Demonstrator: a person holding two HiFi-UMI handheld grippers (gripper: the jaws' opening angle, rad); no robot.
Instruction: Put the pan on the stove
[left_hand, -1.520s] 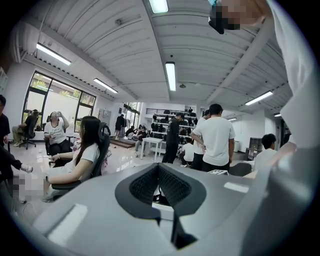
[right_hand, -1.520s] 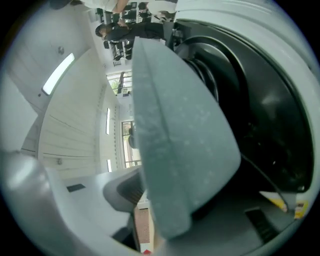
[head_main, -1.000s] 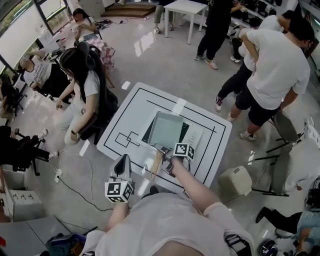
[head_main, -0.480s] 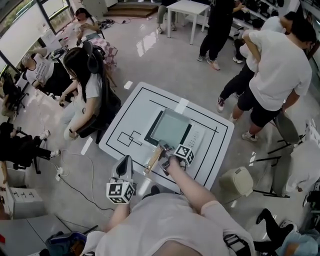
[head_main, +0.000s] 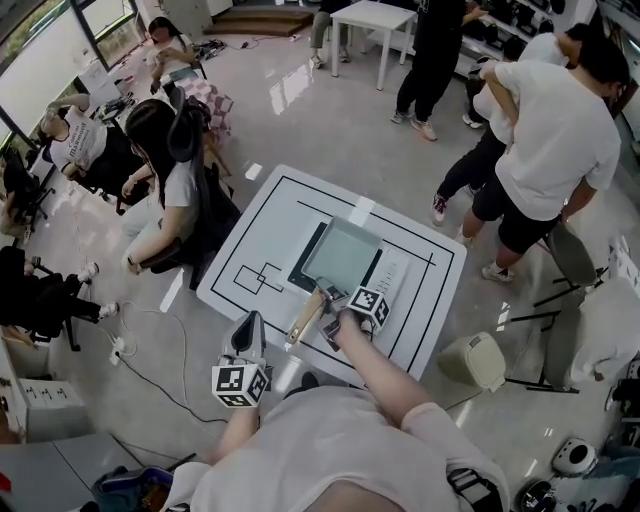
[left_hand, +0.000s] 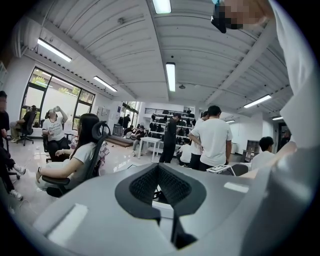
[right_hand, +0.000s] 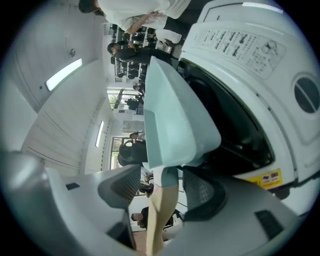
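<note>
Your right tool (right_hand: 161, 194) was closed on the pan's wooden handle (right_hand: 161, 220), with one jaw on each side of it. The pan (head_main: 342, 254), square and pale green, was over the black plate of the stove (head_main: 392, 278). The handle pointed back toward you. The right gripper view showed the pan close to the plate, but whether the two touched could not be determined. The stove's white control strip (head_main: 394, 272) lay just beside the pan, on your right. The stove sat on the white tabletop (head_main: 262, 226), inside its black line markings.

Your left tool (left_hand: 159, 172) had its jaws together, with nothing between them. You held it off the near edge of the tabletop, well apart from the pan, and pointed it out into the room. A seated person (head_main: 165, 180) was near the left side of the tabletop, and others stood beyond its far right corner.
</note>
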